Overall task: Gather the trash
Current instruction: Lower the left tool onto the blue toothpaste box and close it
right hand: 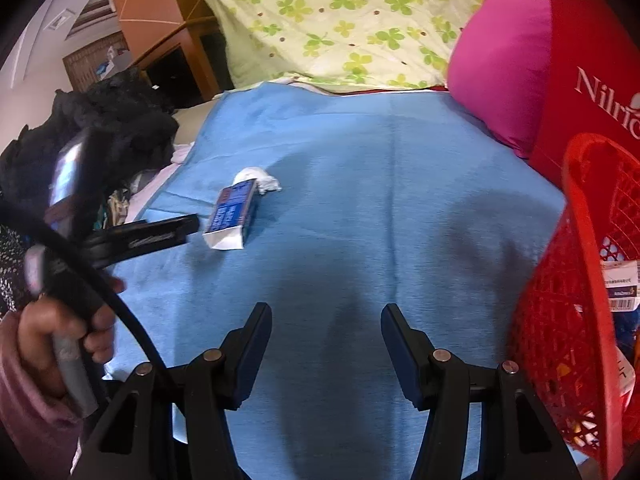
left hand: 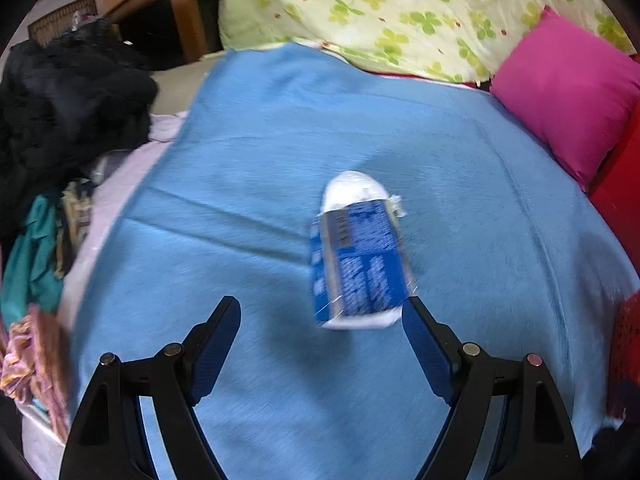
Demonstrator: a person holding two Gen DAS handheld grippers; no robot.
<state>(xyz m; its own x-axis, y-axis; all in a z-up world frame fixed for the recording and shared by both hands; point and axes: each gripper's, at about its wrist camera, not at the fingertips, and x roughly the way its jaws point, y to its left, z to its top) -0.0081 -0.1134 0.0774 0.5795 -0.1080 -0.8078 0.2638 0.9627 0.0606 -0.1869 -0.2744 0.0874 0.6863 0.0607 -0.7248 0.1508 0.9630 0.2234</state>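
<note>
A blue and white carton (left hand: 358, 266) lies on the blue blanket (left hand: 280, 140), with a crumpled white tissue (left hand: 352, 190) just beyond it. My left gripper (left hand: 322, 314) is open, and the carton's near end sits just ahead of its right finger. In the right wrist view the carton (right hand: 232, 216) and tissue (right hand: 260, 178) lie at the left, with the left gripper (right hand: 188, 226) reaching toward them. My right gripper (right hand: 326, 322) is open and empty over bare blanket (right hand: 380, 200). A red mesh basket (right hand: 568, 280) holding some trash stands at the right.
A pink pillow (left hand: 568, 100) and a clover-print quilt (left hand: 400, 12) lie at the far side. A red box (right hand: 588, 64) stands behind the basket. Black clothing (left hand: 68, 100) and other clothes (left hand: 36, 280) are piled on the left. A wooden cabinet (left hand: 160, 8) stands behind.
</note>
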